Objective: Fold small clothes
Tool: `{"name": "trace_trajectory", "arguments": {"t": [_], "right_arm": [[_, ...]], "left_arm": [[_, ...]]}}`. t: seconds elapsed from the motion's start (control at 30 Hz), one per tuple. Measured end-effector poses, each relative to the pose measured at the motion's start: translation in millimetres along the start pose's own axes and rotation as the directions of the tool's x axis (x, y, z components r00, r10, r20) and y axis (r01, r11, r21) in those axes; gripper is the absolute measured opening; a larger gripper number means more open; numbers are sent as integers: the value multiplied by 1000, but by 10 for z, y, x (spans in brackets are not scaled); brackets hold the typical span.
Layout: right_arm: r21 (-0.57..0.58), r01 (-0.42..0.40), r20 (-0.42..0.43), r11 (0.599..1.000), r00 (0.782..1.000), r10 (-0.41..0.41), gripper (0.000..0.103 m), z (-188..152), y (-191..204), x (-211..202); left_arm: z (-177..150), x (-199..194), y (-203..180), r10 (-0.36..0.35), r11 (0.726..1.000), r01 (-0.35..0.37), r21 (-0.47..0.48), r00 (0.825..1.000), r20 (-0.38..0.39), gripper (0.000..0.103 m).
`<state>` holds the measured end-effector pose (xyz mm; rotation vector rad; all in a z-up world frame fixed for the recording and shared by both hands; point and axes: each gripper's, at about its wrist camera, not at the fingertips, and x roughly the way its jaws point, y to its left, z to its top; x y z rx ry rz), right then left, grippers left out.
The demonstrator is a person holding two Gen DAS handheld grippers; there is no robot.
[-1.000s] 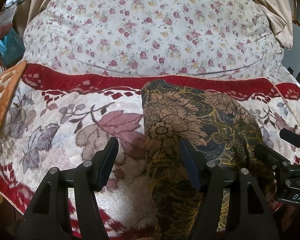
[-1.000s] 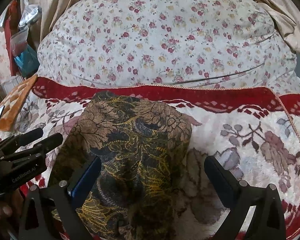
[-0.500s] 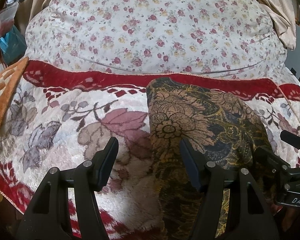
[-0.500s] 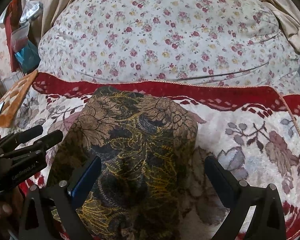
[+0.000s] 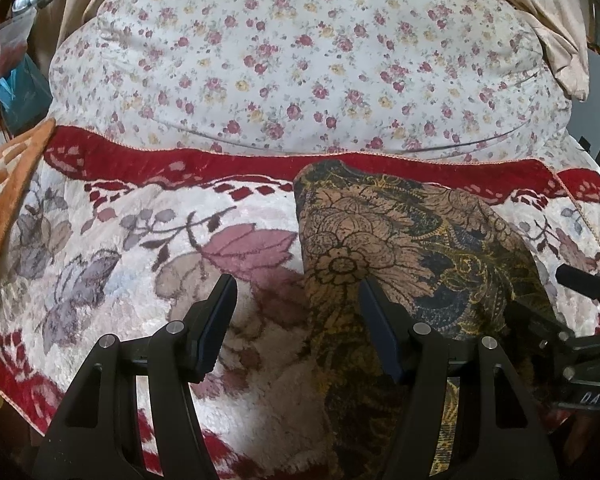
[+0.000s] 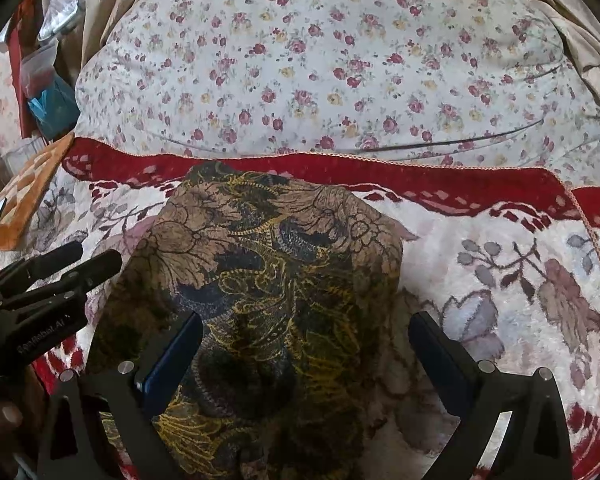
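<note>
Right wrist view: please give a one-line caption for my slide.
Open right gripper hovers over a dark floral-print garment lying on a red-bordered floral blanket.

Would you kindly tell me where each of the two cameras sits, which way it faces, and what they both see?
Left wrist view: on the left gripper, looking forward and down at the dark brown-and-gold floral garment on the red-bordered plush floral blanket; its open fingers frame the garment's left edge, and the right gripper shows at the right.
Right wrist view: on the right gripper, facing likewise; open fingers straddle the garment, with the left gripper and a fingertip at left.
Shared: garment, blanket, white rose-print bedding.
</note>
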<state>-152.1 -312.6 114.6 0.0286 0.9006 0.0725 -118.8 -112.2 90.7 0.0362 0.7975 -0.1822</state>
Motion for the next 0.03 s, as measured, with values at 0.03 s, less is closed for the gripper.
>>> {"name": "trace_trajectory", "arguments": {"t": [0.03], "right_arm": [[3,1,2,1000,1000,-1,102,7,-9,5]], "left_arm": [[11,11,20,-1,1000,1,0,1000,-3,64]]}}
